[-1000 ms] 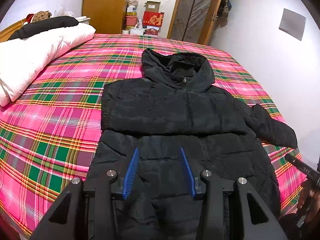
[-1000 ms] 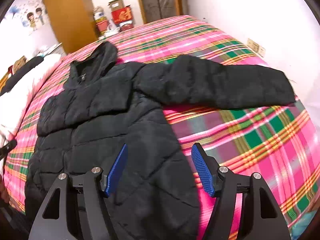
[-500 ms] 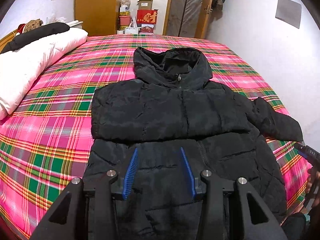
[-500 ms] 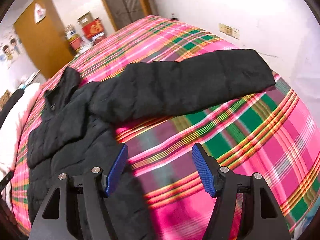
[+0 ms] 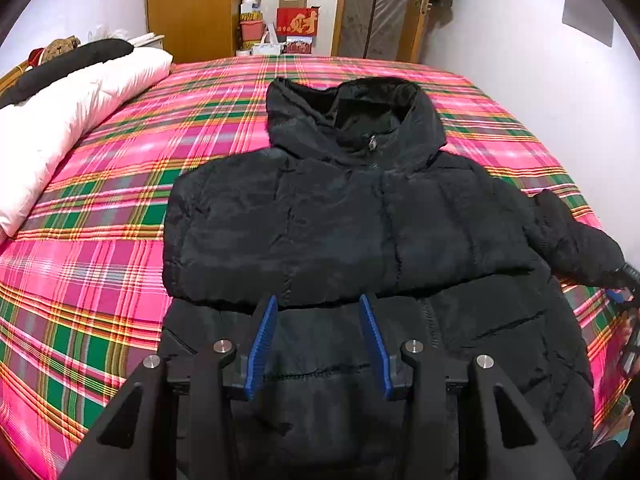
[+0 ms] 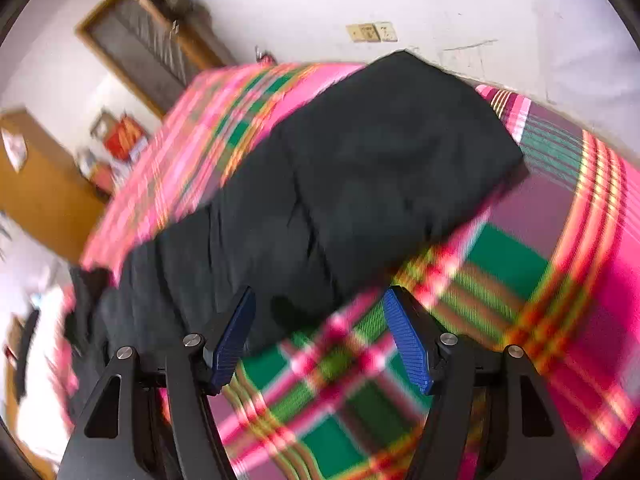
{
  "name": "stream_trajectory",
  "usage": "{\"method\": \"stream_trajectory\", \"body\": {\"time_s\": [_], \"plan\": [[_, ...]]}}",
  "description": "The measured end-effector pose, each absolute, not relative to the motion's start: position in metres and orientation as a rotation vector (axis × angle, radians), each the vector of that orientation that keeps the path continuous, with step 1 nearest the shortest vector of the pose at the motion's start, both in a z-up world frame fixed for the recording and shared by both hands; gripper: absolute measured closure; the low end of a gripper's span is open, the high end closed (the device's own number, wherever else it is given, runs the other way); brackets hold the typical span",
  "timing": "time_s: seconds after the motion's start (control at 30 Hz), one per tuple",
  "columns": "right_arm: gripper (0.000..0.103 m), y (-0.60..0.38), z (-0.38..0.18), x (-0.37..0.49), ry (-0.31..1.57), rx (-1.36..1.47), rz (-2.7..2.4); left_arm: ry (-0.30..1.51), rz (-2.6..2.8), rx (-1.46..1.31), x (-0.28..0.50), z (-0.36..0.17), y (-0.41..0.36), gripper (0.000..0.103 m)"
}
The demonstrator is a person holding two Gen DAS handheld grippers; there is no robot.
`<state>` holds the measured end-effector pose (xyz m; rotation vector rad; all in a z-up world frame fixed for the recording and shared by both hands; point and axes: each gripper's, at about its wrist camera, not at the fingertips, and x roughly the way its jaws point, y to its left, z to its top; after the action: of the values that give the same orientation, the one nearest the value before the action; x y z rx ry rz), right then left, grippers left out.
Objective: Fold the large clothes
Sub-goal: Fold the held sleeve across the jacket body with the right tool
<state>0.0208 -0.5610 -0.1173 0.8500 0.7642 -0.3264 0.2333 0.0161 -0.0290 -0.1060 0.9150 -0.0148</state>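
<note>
Right gripper (image 6: 318, 312) has swung off the jacket's body over to its spread sleeve (image 6: 384, 168), jaws wide, holding nothing. Left gripper (image 5: 318, 320) hovers half-open over the black jacket (image 5: 344, 216), which lies flat on the plaid bed (image 5: 100, 240).

light: bright, even | left view: sharp | right view: motion-blurred | edges: fisheye-curved, dark corners

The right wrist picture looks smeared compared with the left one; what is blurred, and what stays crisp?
Right wrist view: the plaid bedspread, the black jacket sleeve and the door behind are streaked by motion blur, while the right hand-held gripper is sharp. Left wrist view: evenly lit and crisp, though the fisheye bends the bed's edges and darkens the corners.
</note>
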Motion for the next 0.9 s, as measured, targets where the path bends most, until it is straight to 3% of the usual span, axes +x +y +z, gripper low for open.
{"method": "stream_trajectory", "body": {"time_s": [0.13, 0.17, 0.2, 0.23, 0.27, 0.3, 0.57, 0.9], "plan": [[0.036, -0.575, -0.118, 0.026, 0.701, 0.882, -0.35, 0.939, -0.002, -0.119, 0.24, -0.042, 0.019, 0.058], [0.04, -0.576, -0.117, 0.028, 0.704, 0.868, -0.373, 0.942, 0.001, -0.12, 0.241, -0.044, 0.02, 0.058], [0.062, -0.574, -0.115, 0.031, 0.712, 0.856, -0.398, 0.944, 0.004, -0.123, 0.241, -0.046, 0.021, 0.058], [0.075, -0.574, -0.115, 0.034, 0.718, 0.86, -0.4, 0.945, 0.005, -0.125, 0.242, -0.047, 0.022, 0.058], [0.087, -0.578, -0.117, 0.034, 0.725, 0.889, -0.392, 0.946, 0.007, -0.127, 0.242, -0.048, 0.023, 0.058], [0.092, -0.579, -0.116, 0.034, 0.726, 0.9, -0.391, 0.945, 0.009, -0.129, 0.242, -0.048, 0.025, 0.058], [0.096, -0.549, -0.041, 0.035, 0.657, 0.781, -0.289, 0.923, 0.01, -0.146, 0.238, -0.041, 0.04, 0.058], [0.096, -0.407, 0.089, 0.068, 0.557, 0.566, 0.044, 0.857, -0.023, -0.16, 0.237, -0.02, 0.06, 0.058]]}}
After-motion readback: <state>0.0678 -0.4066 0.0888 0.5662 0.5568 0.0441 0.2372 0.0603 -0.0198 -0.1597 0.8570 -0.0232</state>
